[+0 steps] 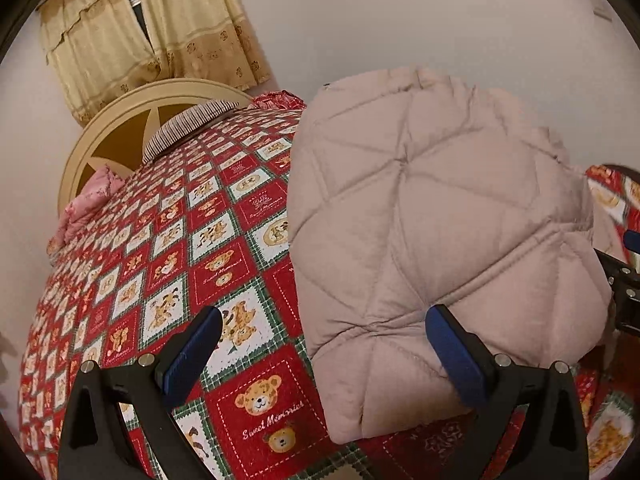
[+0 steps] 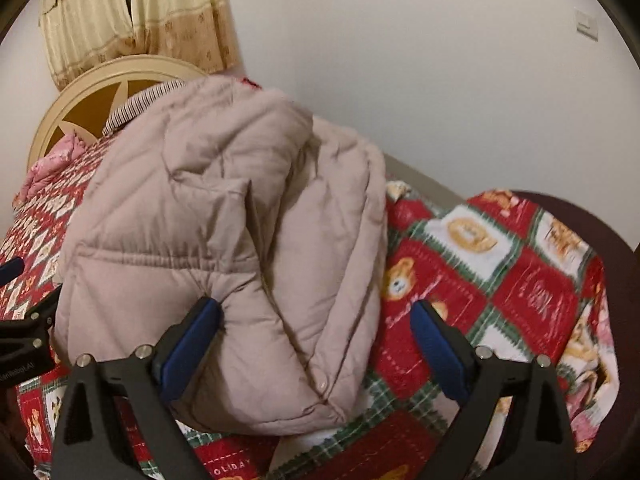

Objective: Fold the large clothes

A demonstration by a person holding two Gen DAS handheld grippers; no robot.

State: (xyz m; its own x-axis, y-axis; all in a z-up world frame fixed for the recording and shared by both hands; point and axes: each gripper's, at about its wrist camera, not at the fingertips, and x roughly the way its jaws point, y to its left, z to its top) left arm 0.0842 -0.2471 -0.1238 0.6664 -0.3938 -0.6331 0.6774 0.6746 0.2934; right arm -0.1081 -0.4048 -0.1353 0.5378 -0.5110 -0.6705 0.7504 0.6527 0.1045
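Note:
A puffy, quilted, pale pink jacket [image 1: 432,232] lies folded into a thick bundle on the red teddy-bear bedspread [image 1: 168,264]. My left gripper [image 1: 324,322] is open wide at the bundle's near left corner. One blue pad [image 1: 452,348] rests over the fabric and the other hangs over the bedspread, and nothing is pinched. In the right wrist view the jacket [image 2: 224,220] shows its smoother folded side. My right gripper [image 2: 316,316] is open wide around its near right edge without pressing on it. Part of the right gripper [image 1: 624,280] shows at the bundle's far side.
A round cream headboard [image 1: 120,128] with a star stands at the far end, with a striped pillow [image 1: 188,128] and a pink cloth [image 1: 92,196] below it. Yellow curtains [image 1: 132,28] hang behind. A plain wall [image 2: 440,60] runs along the bed's right side, and a dark rounded edge [image 2: 592,216] bounds the near right.

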